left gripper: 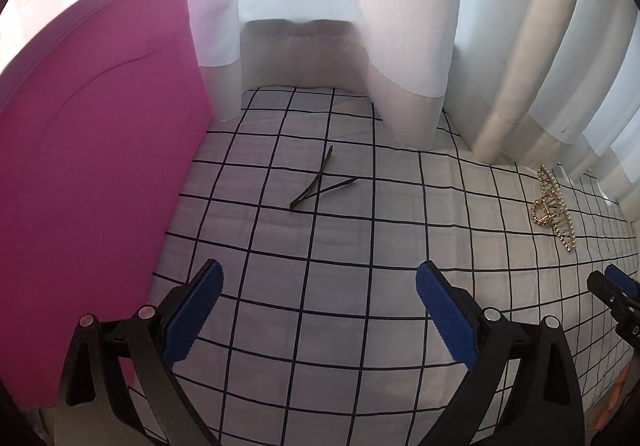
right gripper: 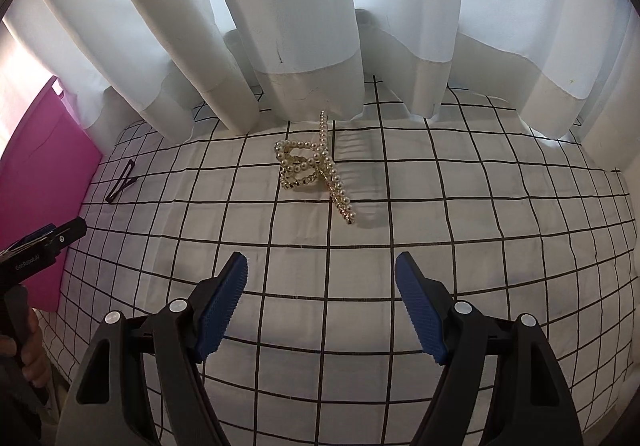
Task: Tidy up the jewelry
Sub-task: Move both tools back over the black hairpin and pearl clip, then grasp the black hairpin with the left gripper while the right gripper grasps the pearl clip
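Note:
A gold pearl hair claw clip (right gripper: 316,161) lies on the white checked cloth (right gripper: 360,246), ahead of my right gripper (right gripper: 321,270), which is open and empty. The clip also shows at the far right in the left wrist view (left gripper: 554,207). Two dark bobby pins (left gripper: 320,185) lie crossed on the cloth ahead of my left gripper (left gripper: 319,280), which is open and empty. The pins show small at the left in the right wrist view (right gripper: 122,181). A pink box (left gripper: 92,165) stands at the left, beside my left gripper.
White curtains (right gripper: 304,25) hang down onto the far edge of the cloth, just behind the clip. The pink box also shows in the right wrist view (right gripper: 44,181). The left gripper's body (right gripper: 44,242) shows at the left edge there.

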`<state>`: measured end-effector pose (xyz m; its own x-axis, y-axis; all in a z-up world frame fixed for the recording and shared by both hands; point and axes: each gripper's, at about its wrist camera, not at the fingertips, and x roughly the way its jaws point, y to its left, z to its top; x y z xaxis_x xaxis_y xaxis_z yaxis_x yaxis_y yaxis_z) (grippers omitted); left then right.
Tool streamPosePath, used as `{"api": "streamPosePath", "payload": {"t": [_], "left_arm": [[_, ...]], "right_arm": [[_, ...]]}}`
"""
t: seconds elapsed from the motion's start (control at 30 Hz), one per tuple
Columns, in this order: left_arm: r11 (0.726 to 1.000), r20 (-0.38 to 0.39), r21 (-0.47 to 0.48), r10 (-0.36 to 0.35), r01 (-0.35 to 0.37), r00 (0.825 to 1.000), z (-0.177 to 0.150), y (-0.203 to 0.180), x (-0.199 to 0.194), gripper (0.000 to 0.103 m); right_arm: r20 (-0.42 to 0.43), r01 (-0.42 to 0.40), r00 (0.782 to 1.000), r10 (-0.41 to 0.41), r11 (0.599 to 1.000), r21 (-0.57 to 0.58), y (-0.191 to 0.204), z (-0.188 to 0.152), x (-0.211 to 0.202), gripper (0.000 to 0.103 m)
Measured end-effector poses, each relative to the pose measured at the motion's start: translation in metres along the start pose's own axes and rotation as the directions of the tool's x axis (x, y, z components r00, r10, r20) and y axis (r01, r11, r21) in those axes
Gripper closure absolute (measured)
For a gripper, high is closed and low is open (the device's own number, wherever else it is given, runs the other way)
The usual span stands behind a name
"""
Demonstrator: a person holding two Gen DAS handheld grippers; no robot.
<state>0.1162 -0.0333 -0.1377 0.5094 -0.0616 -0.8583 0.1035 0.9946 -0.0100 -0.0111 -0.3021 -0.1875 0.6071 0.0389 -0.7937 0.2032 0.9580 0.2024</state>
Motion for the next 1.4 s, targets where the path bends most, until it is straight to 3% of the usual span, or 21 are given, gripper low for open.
{"api": "streamPosePath", "payload": {"t": [0.2, 0.57, 1.03, 1.27, 1.4], "left_arm": [[0.999, 0.001, -0.007, 0.037, -0.037, 0.999, 0.013, 0.005, 0.027, 0.008], [0.999, -0.021, -0.015, 0.042, -0.042, 0.999, 0.03, 0.009, 0.075, 0.008], [1.0, 0.016, 0.015, 0.003, -0.004, 1.0, 0.042, 0.005, 0.092, 0.006], [1.0, 0.053, 0.023, 0.002, -0.003, 0.999, 0.048, 0.009, 0.096, 0.006], [1.0, 0.079, 0.021, 0.002, -0.004, 0.997, 0.051, 0.007, 0.098, 0.006]], "right_arm": [[-0.009, -0.004, 1.0, 0.004, 1.0, -0.018, 0.003, 0.015, 0.025, 0.03], [-0.015, 0.027, 1.0, -0.028, 0.998, -0.056, 0.01, 0.034, 0.061, 0.03], [-0.023, 0.055, 0.998, -0.056, 0.997, -0.063, 0.01, 0.057, 0.093, 0.03], [0.01, 0.12, 0.993, -0.119, 0.988, -0.103, 0.023, 0.073, 0.11, 0.03], [0.038, 0.118, 0.993, -0.115, 0.988, -0.1, 0.03, 0.075, 0.116, 0.03]]}}
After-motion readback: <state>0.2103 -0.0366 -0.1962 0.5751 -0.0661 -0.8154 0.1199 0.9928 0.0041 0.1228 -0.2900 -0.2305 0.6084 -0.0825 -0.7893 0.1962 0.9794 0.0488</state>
